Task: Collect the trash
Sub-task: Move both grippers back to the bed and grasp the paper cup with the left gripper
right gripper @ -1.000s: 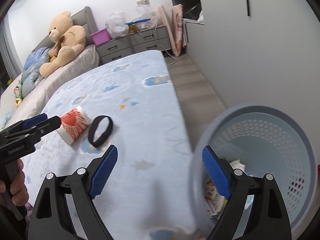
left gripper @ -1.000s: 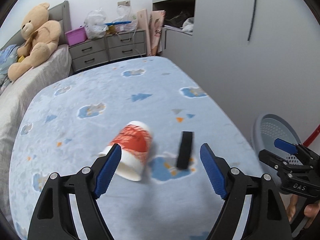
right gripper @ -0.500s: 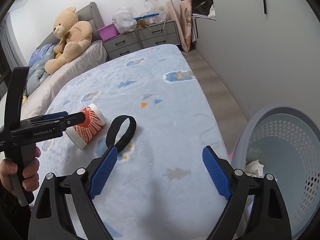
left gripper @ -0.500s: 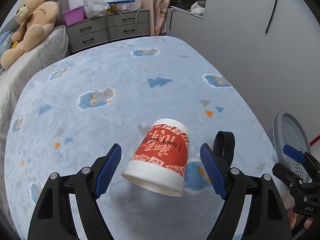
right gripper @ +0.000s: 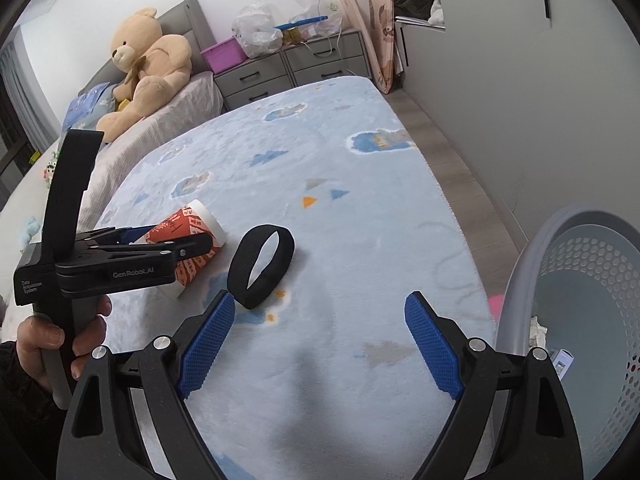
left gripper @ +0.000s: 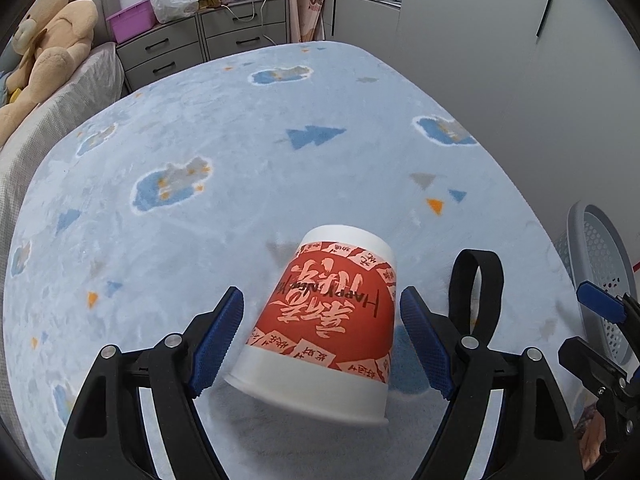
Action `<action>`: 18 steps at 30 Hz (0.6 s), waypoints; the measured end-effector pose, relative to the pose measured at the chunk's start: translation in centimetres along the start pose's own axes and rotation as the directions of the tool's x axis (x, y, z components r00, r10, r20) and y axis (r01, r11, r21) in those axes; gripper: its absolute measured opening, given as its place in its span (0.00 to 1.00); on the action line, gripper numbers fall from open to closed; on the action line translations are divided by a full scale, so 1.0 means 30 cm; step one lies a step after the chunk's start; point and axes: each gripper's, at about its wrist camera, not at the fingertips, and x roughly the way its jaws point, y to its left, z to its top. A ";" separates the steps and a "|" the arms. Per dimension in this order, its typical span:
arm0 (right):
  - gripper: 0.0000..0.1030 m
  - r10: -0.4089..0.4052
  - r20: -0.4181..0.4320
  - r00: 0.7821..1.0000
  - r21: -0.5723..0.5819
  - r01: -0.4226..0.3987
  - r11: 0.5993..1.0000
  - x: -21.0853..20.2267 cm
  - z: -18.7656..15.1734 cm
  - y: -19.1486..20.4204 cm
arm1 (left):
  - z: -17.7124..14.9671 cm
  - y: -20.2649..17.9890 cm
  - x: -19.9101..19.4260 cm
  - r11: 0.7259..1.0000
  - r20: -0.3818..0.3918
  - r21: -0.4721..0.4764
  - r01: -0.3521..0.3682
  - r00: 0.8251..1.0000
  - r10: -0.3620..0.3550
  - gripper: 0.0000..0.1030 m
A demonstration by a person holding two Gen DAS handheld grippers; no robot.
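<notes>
A red and white paper cup (left gripper: 332, 320) lies on its side on the light blue blanket (left gripper: 240, 168), mouth towards me. My left gripper (left gripper: 322, 340) is open with its blue fingers on either side of the cup, not closed on it. The cup also shows in the right wrist view (right gripper: 192, 236), partly behind the left gripper (right gripper: 160, 246). A black band loop (left gripper: 476, 292) lies just right of the cup; it shows in the right wrist view (right gripper: 262, 266) too. My right gripper (right gripper: 318, 344) is open and empty above the blanket, near the loop. A grey perforated trash basket (right gripper: 592, 320) stands at the right.
A teddy bear (right gripper: 144, 60) sits on the bed at the back left. Grey drawers (right gripper: 296, 64) with bags and a purple box stand behind the blanket. A grey cabinet wall (left gripper: 500, 60) runs along the right. The basket holds some trash (right gripper: 560, 360).
My left gripper has moved in close over the cup, which now lies between its fingers. My right gripper has swung left from the basket towards the black loop.
</notes>
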 end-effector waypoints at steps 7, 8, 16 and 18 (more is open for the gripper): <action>0.83 -0.004 -0.003 1.000 -0.006 0.004 1.000 0.007 -0.002 0.004 | -0.012 0.003 0.009 1.000 0.005 -0.014 0.008 1.000 -0.008 0.63; 0.83 -0.005 -0.005 1.000 -0.006 0.005 1.000 0.009 -0.002 0.004 | -0.015 0.001 0.005 1.000 0.008 -0.016 0.006 1.000 -0.006 0.63; 0.83 0.003 -0.017 1.000 -0.013 -0.003 1.000 0.032 -0.001 0.028 | -0.036 0.009 -0.085 0.999 0.081 -0.035 -0.022 0.996 0.024 0.62; 0.83 0.008 -0.020 1.000 -0.018 -0.008 1.000 0.043 0.000 0.045 | -0.040 0.017 -0.110 0.998 0.103 -0.047 -0.028 0.994 0.033 0.62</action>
